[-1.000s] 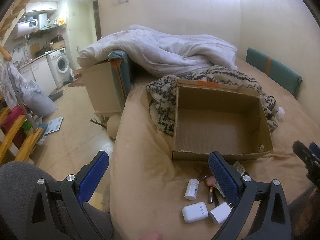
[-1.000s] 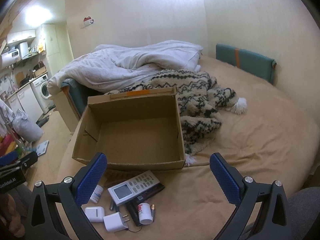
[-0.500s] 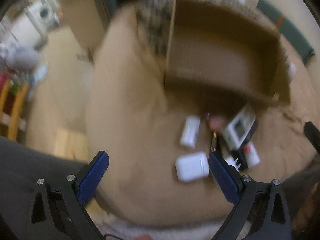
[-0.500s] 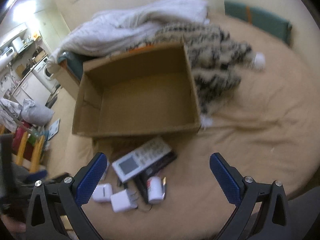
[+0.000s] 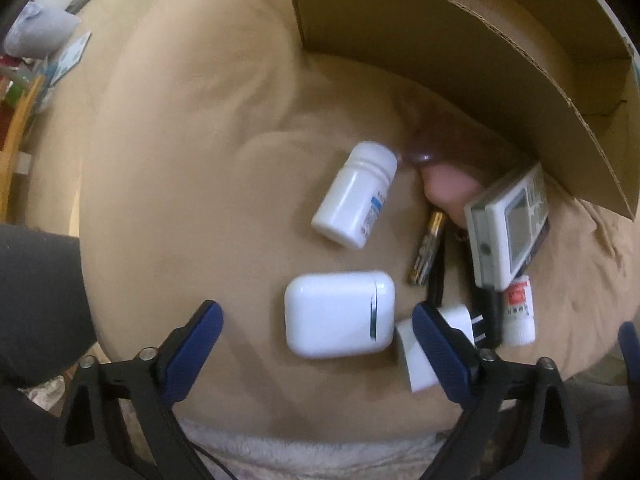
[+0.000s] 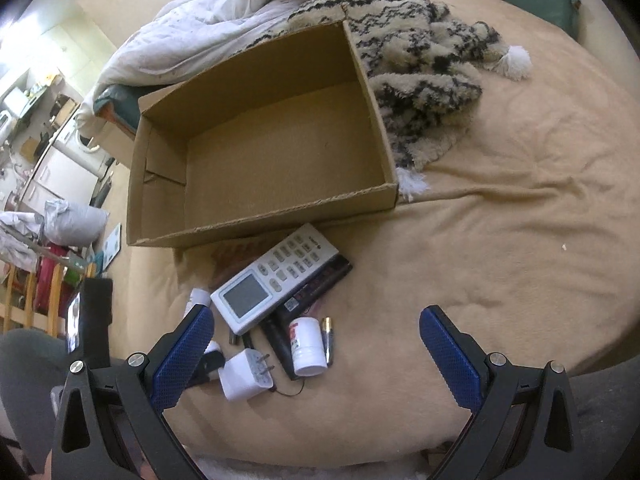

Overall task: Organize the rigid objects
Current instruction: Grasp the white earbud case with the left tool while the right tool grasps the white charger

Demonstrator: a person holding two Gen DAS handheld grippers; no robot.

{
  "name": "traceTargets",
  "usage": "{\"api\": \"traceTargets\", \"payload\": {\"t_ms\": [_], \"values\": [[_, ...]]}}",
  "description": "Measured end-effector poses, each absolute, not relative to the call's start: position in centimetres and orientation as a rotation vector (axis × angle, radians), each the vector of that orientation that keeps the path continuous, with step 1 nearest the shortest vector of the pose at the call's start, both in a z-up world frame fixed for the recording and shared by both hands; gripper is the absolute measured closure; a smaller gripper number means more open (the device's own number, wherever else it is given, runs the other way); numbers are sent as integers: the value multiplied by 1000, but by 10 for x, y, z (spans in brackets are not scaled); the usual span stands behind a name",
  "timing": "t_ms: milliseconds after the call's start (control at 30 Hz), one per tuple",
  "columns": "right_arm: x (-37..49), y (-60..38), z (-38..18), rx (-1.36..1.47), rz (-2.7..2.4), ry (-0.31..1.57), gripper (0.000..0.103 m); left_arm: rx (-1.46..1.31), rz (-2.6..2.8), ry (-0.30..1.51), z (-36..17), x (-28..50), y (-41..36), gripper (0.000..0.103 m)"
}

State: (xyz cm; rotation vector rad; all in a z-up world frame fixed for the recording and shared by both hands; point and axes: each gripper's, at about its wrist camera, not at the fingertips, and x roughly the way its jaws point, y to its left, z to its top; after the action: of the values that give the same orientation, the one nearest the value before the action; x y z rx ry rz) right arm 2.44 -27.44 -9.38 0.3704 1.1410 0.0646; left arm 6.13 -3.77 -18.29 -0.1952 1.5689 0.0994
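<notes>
Because the white earbud case [image 5: 339, 314] lies flat on the soft tan blanket [image 5: 208, 168] directly between the spread fingers of the left gripper [image 5: 316, 344], it looks like the piece about to be picked — and the first risk is that smooth, rounded plastic sliding out of the pads if they close on its curved ends rather than its flat sides. Just beside it sits the white charger plug [image 5: 430, 344], partly hidden behind the gripper's right finger; a slightly wide closing could catch its edge too and drag both. Farther out, the white pill bottle [image 5: 354, 194], a battery [image 5: 426, 248], the remote [image 5: 506, 224] stacked on something dark, and a small red-labelled bottle [image 5: 518, 312] are crowded near one another, so a sideways nudge would likely roll the round ones toward the bed's edge, which is close below. The bedding gives under pressure, so pressing down may tip things unpredictably. Nothing shows inside the cardboard box [image 6: 264, 140] just behind the clutter; its near wall could be clipped on the way in. Over on the other side, the right gripper [image 6: 316, 356] hangs open as well, holding nothing.
</notes>
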Motion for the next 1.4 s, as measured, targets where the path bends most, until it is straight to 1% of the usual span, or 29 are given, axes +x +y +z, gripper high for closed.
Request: {"api": "traceTargets", "payload": {"t_ms": [33, 100, 167, 200, 333, 467, 500, 567, 600, 733, 767, 833, 900, 967, 1033, 1067, 1233, 1400], "values": [[25, -273, -95, 376, 73, 1150, 0, -189, 105, 1587, -184, 61, -37, 28], [26, -271, -97, 380, 84, 1163, 0, -178, 107, 1618, -189, 63, -39, 32], [27, -269, -98, 375, 94, 1167, 0, -147, 101, 1620, -189, 63, -41, 40], [27, -268, -98, 370, 98, 1169, 0, -139, 99, 1617, -189, 63, -40, 51], [28, -263, -101, 345, 122, 1183, 0, -132, 99, 1605, -174, 69, -27, 51], [28, -244, -111, 280, 209, 1247, 0, -97, 88, 1541, -130, 73, -4, 51], [28, -235, -115, 256, 246, 1271, 7, -80, 89, 1510, -117, 75, 2, 51], [28, -215, -123, 197, 331, 1328, 16, -56, 96, 1474, -98, 82, 12, 51], [27, -202, -126, 147, 369, 1346, 19, -53, 98, 1458, -89, 86, 19, 51], [24, -165, -134, -46, 454, 1362, 19, -56, 126, 1408, -71, 96, 38, 51], [25, -159, -139, -75, 457, 1368, 19, -63, 130, 1407, -84, 83, 41, 51], [29, -150, -151, -124, 448, 1393, 20, -97, 127, 1418, -89, 83, 42, 51], [35, -145, -162, -156, 428, 1415, 30, -112, 133, 1417, -105, 72, 34, 51], [36, -141, -171, -162, 424, 1433, 37, -120, 132, 1415, -108, 78, 36, 51], [36, -139, -176, -175, 418, 1439, 37, -136, 122, 1417, -106, 77, 37, 51], [35, -137, -176, -189, 415, 1433, 40, -139, 120, 1414, -116, 70, 34, 51], [31, -139, -166, -186, 427, 1385, 41, -110, 114, 1409, -123, 71, 30, 51], [20, -154, -149, -92, 444, 1348, 41, -86, 117, 1403, -124, 68, 26, 51]]}}
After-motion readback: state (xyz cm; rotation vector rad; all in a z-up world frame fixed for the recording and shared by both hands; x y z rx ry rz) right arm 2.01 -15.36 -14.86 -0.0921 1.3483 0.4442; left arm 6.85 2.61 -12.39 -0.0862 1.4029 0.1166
